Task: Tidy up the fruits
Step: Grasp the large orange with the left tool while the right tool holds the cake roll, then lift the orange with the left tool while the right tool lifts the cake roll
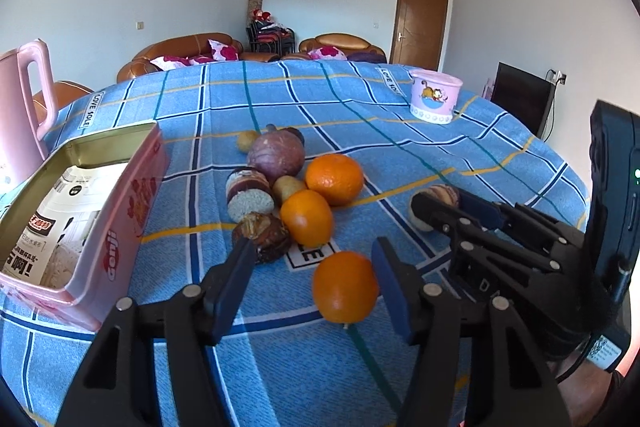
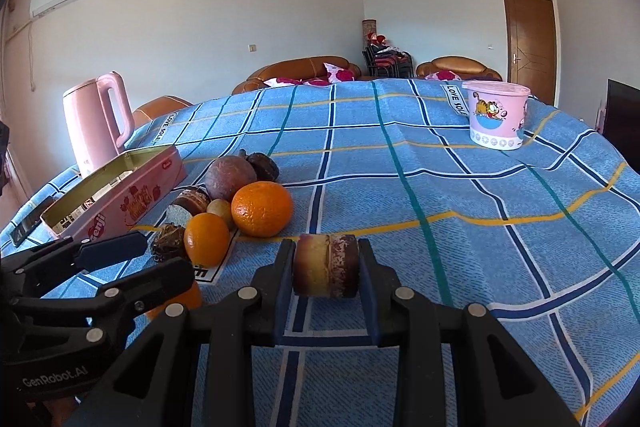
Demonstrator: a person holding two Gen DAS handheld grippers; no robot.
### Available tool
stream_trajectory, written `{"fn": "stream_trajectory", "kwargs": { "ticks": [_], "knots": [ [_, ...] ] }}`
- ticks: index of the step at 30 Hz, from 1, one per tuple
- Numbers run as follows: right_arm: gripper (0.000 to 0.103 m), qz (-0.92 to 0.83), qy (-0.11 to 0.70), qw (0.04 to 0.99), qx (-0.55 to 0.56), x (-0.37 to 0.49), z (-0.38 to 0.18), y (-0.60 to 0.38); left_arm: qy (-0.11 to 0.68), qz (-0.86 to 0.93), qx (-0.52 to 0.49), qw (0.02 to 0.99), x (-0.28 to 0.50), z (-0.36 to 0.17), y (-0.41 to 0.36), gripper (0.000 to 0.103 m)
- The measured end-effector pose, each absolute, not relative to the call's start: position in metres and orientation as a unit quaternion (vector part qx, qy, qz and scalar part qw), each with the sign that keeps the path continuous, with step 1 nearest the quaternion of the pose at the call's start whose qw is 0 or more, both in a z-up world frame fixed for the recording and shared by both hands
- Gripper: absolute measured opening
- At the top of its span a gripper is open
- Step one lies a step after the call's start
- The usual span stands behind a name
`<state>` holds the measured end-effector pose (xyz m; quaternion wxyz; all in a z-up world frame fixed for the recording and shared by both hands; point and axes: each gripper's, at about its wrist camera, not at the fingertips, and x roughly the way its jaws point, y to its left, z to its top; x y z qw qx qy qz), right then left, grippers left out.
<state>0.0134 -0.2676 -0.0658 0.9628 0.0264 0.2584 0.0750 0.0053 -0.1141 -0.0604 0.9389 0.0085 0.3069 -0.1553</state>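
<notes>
- Two grippers work over the blue checked tablecloth (image 2: 460,187).
- At lower centre of its own view, the right gripper (image 2: 326,267) is clenched on a cut fruit piece (image 2: 325,265), pads pressing both ends.
- At lower centre of the left view, the left gripper (image 1: 312,271) stands spread; an orange (image 1: 345,286) lies on the cloth between its fingers, close to the right pad.
- Just beyond, mid-frame, lies the fruit pile (image 1: 288,187): two more oranges, a purple fruit, small brown pieces.
- At left, a pink tin (image 1: 100,227) sits unlidded; a pink tub (image 1: 435,95) at upper right.

Banded fruit chunk (image 2: 326,265) between right hand-held gripper (image 2: 326,291) fingers
</notes>
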Motion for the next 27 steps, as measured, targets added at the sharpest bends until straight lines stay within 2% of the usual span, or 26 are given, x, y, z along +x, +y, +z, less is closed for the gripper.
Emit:
{"fn": "stream_trajectory", "kwargs": {
  "ticks": [3,4,8,11,13,27],
  "knots": [
    [0.032,0.078,0.257,0.963,0.022,0.013,-0.066,-0.267,0.303,-0.163,0.012,0.939,0.0,-0.061,-0.12,0.062],
    [0.032,0.08,0.257,0.963,0.025,0.013,-0.066,-0.268,0.305,-0.165,0.014,0.938,-0.001,-0.062,-0.122,0.059],
    [0.032,0.092,0.262,0.959,0.05,0.015,-0.067,-0.276,0.339,-0.176,-0.007,0.924,0.011,-0.071,-0.121,0.056],
    [0.032,0.092,0.262,0.96,0.046,0.015,-0.067,-0.274,0.352,-0.187,-0.026,0.917,0.02,-0.075,-0.12,0.047],
    [0.032,0.092,0.262,0.96,0.039,0.014,-0.067,-0.273,0.347,-0.191,-0.027,0.918,0.02,-0.076,-0.121,0.037],
    [0.032,0.099,0.239,0.966,0.013,0.008,-0.066,-0.267,0.32,-0.171,-0.03,0.931,0.018,-0.072,-0.107,0.036]
  ]
}}
